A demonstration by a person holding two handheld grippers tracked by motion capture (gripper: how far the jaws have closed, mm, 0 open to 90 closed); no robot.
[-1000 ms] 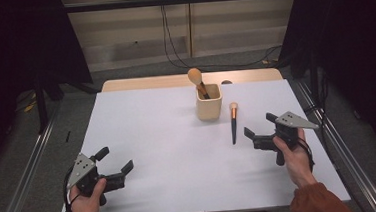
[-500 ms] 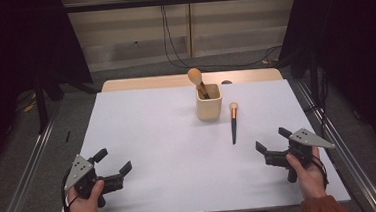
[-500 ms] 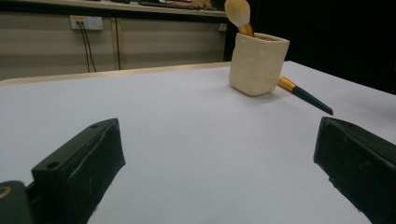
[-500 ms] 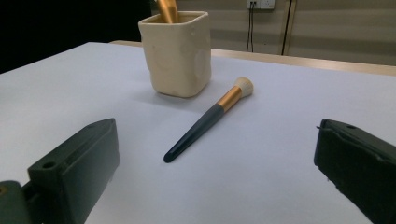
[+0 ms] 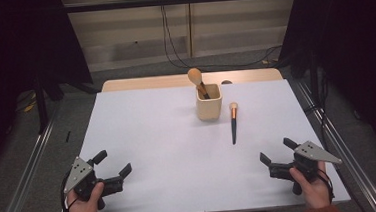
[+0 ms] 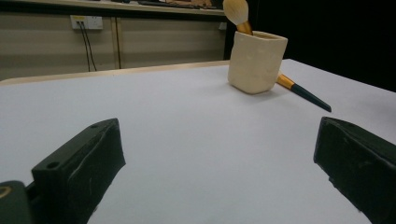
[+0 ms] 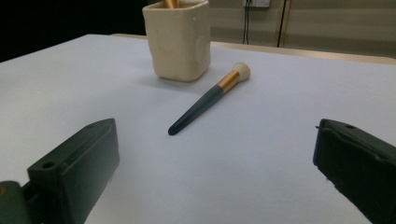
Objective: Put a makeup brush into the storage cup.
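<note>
Right gripper point(image 5: 272, 156), held in a hand point(image 5: 312, 187) at the near right corner of the white table point(image 5: 148, 139), rests with its black jaws spread wide apart and nothing between them; the left gripper point(image 5: 112, 164), in the other hand point(image 5: 82, 206) at the near left corner, has its jaws likewise parted and empty. Bare white surface lies between each gripper and the objects farther off, with nothing standing in the way. Beyond the right gripper, right of centre, a dark-handled makeup brush point(image 5: 234, 124) lies flat on the table; its long axis runs near to far, the tapered dark tip pointing toward the near edge and the copper ferrule and pale bristle head pointing far. In the right gripper view the brush point(image 7: 208, 100) slants from lower left to upper right. Just left of its head, close but apart from it, stands a cream square cup point(image 5: 209, 101), upright, holding a second brush point(image 5: 196, 80) whose round pale head leans toward the far left above the rim. Farther still, the table's wooden far edge point(image 5: 144, 83) meets the floor, where cables point(image 5: 223, 63) trail before a pale wall.
</note>
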